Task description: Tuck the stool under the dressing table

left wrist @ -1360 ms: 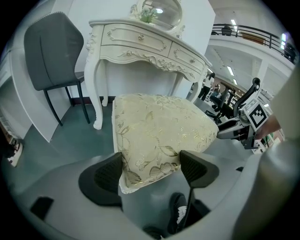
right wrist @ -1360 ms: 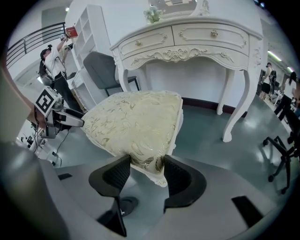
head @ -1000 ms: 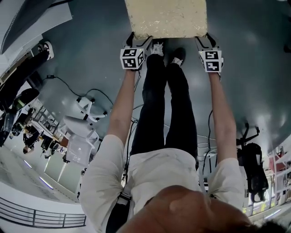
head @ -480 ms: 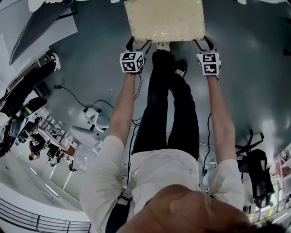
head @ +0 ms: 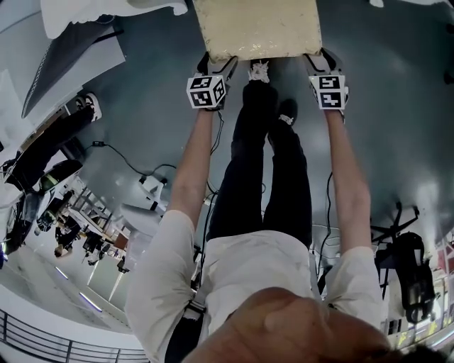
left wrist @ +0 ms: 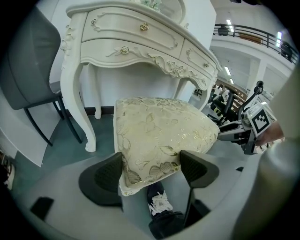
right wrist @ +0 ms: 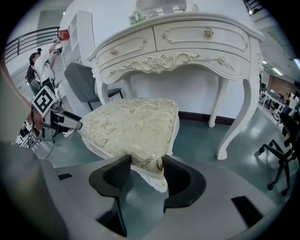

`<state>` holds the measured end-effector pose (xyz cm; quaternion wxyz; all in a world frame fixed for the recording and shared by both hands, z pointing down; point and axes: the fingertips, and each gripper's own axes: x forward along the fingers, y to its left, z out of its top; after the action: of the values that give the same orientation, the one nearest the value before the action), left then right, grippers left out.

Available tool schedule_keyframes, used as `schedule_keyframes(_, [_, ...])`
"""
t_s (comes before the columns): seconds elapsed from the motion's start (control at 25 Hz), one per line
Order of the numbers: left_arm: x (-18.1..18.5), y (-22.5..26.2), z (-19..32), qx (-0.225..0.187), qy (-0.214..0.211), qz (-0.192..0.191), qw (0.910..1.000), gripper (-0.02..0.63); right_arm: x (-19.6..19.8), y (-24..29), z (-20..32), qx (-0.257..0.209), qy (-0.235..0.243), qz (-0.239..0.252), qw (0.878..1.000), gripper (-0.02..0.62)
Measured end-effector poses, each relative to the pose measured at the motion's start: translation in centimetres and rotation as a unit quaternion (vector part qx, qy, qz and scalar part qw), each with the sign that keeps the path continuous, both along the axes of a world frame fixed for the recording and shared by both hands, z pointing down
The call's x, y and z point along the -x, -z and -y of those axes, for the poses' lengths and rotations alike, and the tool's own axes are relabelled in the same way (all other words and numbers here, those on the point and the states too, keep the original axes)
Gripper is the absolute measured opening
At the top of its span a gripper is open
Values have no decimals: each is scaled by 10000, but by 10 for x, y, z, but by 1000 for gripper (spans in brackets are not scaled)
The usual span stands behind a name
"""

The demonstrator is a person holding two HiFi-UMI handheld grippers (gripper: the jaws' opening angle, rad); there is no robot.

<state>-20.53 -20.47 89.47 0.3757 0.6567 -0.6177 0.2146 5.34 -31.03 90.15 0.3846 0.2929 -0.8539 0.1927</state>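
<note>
Head view: the stool (head: pixel 257 28) sits at the top of the frame, your left gripper (head: pixel 216 67) on its near left corner and your right gripper (head: pixel 318 62) on its near right corner. Over the last second the floor has slid back beneath you, one shoe (head: pixel 259 71) has stepped up to the seat edge, and a white edge (head: pixel 106 18) has come into the top left. Judged from that, you are walking the stool forward. Left gripper view: jaws set fairly wide, closed against both sides of the cushion corner. The dressing table (left wrist: pixel 131 42) stands near ahead, a grey chair (left wrist: pixel 33 70) to its left. The stool faces the gap between the table's legs but is not yet under it. Right gripper view: jaws closer together, pinching the other cushion corner, with its white trim hanging between them. Stool legs are not in view, so you cannot tell whether it is lifted or sliding. Remaining: keep it centred on the gap and push on.
</note>
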Motion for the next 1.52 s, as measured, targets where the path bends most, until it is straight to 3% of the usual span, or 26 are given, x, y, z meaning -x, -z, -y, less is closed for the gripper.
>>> schedule_keyframes(1.2, [47, 2, 117, -300, -46, -5, 9995, 390, 43, 0, 109, -449, -458, 321, 9974, 249])
schedule_keyframes(1.52, [69, 5, 163, -723, 52, 76, 9973, 390, 65, 7, 153, -689, -588, 586, 9942, 247])
